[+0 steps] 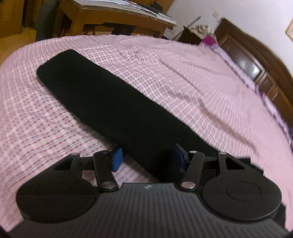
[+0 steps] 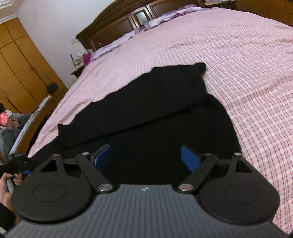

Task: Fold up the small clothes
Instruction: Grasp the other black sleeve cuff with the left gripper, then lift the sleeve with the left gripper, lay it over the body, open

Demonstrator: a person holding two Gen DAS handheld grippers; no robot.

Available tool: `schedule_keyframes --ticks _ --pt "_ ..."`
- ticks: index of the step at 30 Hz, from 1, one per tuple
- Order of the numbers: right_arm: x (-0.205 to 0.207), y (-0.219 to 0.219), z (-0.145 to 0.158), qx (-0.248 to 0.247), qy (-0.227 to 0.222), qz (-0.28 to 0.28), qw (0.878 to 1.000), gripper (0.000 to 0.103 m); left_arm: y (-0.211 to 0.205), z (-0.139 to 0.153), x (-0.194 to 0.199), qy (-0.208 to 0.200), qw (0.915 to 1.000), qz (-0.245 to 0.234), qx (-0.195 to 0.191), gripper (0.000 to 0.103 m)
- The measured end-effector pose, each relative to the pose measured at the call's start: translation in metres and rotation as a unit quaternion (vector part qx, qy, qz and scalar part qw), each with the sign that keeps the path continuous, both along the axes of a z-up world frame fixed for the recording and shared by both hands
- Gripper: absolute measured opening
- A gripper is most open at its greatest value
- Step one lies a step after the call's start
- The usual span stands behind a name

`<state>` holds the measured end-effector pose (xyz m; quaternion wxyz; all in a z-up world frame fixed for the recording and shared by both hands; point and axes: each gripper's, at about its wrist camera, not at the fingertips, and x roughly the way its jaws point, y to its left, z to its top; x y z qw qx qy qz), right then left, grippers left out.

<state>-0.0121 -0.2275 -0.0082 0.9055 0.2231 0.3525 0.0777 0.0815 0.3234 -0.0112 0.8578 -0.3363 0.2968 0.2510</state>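
A black garment (image 1: pixel 109 102) lies folded into a long strip on the pink checked bedspread (image 1: pixel 201 87), running from far left to near right in the left wrist view. My left gripper (image 1: pixel 148 156) is open, its blue pads (image 1: pixel 117 159) standing either side of the strip's near end. In the right wrist view the same black garment (image 2: pixel 155 109) spreads wide, with a folded layer lying across it. My right gripper (image 2: pixel 146 157) is open just over its near part, blue pads (image 2: pixel 189 158) apart and nothing pinched between them.
The bedspread (image 2: pixel 238 64) covers a large bed with a dark wooden headboard (image 2: pixel 113 25). A wooden desk (image 1: pixel 117 16) stands beyond the bed's far side. A person (image 2: pixel 9 124) sits at the left by wooden wardrobes, and a hand (image 2: pixel 5 186) holds the other gripper.
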Motion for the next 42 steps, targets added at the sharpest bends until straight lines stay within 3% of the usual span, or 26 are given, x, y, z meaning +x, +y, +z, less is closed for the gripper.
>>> schedule_keyframes --ticks 11,12,15,19,24,29,38,42 --pt "0.007 0.002 -0.006 -0.021 0.006 -0.014 1.0 0.087 0.019 -0.019 0.011 -0.064 0.9977 0.023 0.0 0.057" --pt "0.009 0.002 -0.007 -0.02 0.006 -0.014 1.0 0.087 0.02 -0.019 0.011 -0.071 0.9972 0.026 -0.004 0.052" --pt "0.011 0.003 -0.008 -0.018 0.003 -0.018 1.0 0.087 0.026 -0.019 0.011 -0.082 0.9962 0.018 -0.021 0.009" --pt "0.012 0.006 -0.007 -0.017 -0.009 -0.008 1.0 0.087 0.027 -0.013 0.0 -0.133 0.9901 0.01 -0.043 0.008" --pt "0.013 0.005 -0.006 -0.012 -0.01 -0.006 1.0 0.087 0.01 0.013 -0.016 -0.183 0.9829 -0.018 -0.011 0.008" --pt "0.01 0.001 -0.004 0.008 -0.023 0.0 1.0 0.087 -0.02 0.048 -0.024 -0.221 0.9725 -0.054 0.05 0.008" --pt "0.001 -0.006 0.002 0.013 -0.038 -0.007 0.999 0.087 -0.084 0.095 -0.015 -0.274 0.9482 -0.134 0.088 0.008" --pt "-0.003 -0.01 0.003 0.014 -0.042 -0.013 0.999 0.087 -0.116 0.107 -0.003 -0.293 0.9371 -0.172 0.079 0.008"
